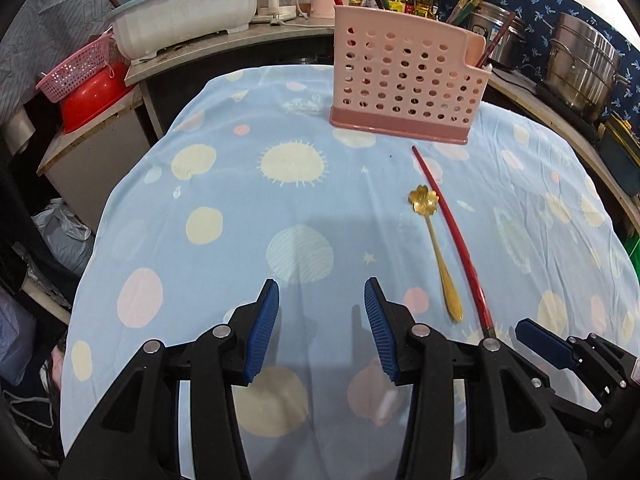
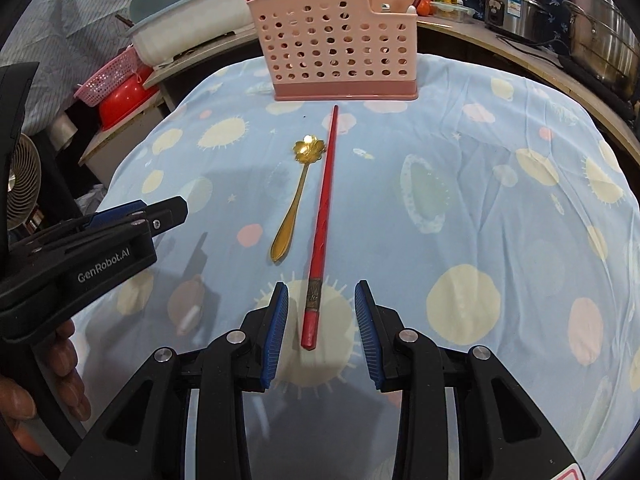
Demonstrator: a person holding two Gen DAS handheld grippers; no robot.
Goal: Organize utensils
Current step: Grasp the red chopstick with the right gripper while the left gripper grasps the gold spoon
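A red chopstick and a gold flower-bowl spoon lie side by side on the blue patterned tablecloth, pointing at a pink perforated utensil holder that has several chopsticks in it. My right gripper is open, its fingers on either side of the chopstick's near end, apart from it. My left gripper is open and empty over bare cloth, left of the spoon and chopstick. The holder stands ahead to its right.
A pale basin, a pink basket and a red bowl sit at the back left. Steel pots and bottles stand on the counter at the back right. A small fan is off the left edge.
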